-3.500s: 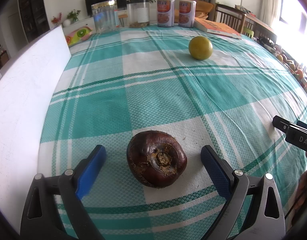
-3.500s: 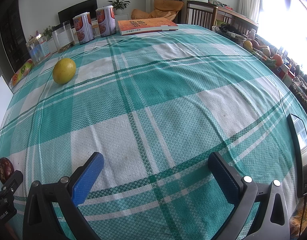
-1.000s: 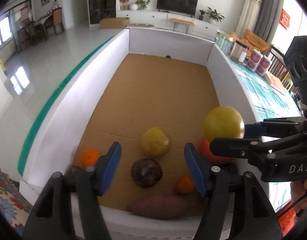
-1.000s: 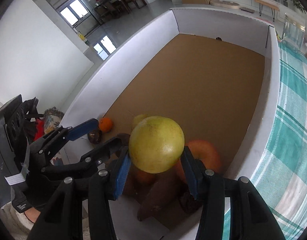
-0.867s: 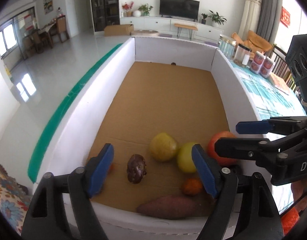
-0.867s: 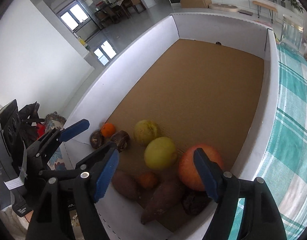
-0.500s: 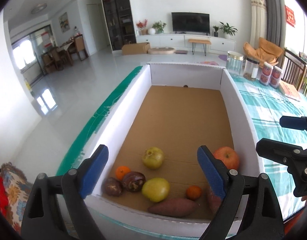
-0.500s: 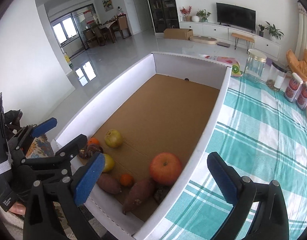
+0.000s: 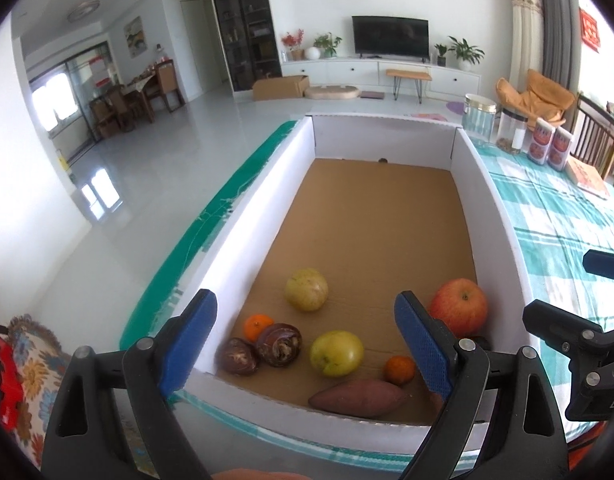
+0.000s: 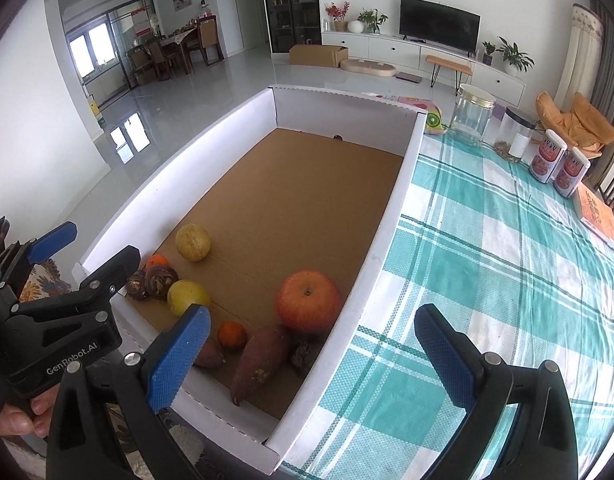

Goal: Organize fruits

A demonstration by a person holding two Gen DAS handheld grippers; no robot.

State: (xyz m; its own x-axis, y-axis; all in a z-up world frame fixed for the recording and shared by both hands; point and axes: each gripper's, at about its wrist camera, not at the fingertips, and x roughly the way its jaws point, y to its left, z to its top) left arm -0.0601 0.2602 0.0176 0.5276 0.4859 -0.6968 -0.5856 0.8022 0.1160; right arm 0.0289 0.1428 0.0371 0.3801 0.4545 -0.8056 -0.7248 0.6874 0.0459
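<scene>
Tools (image 9: 305,340) (image 10: 311,350) over two yellow fruits (image 9: 335,353)

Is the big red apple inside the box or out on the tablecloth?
Inside. The red apple sits on the box's brown floor, beside its white wall.

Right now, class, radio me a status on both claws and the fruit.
Left claw open, empty. Right claw open, empty. Fruit in the box, yellow fruit included. Nothing in the way.

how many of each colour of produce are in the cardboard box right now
In the box:
yellow-green round fruits: 2
small orange citrus: 2
red apple: 1
dark brown round fruits: 3
reddish-brown sweet potatoes: 2
Total: 10
</scene>
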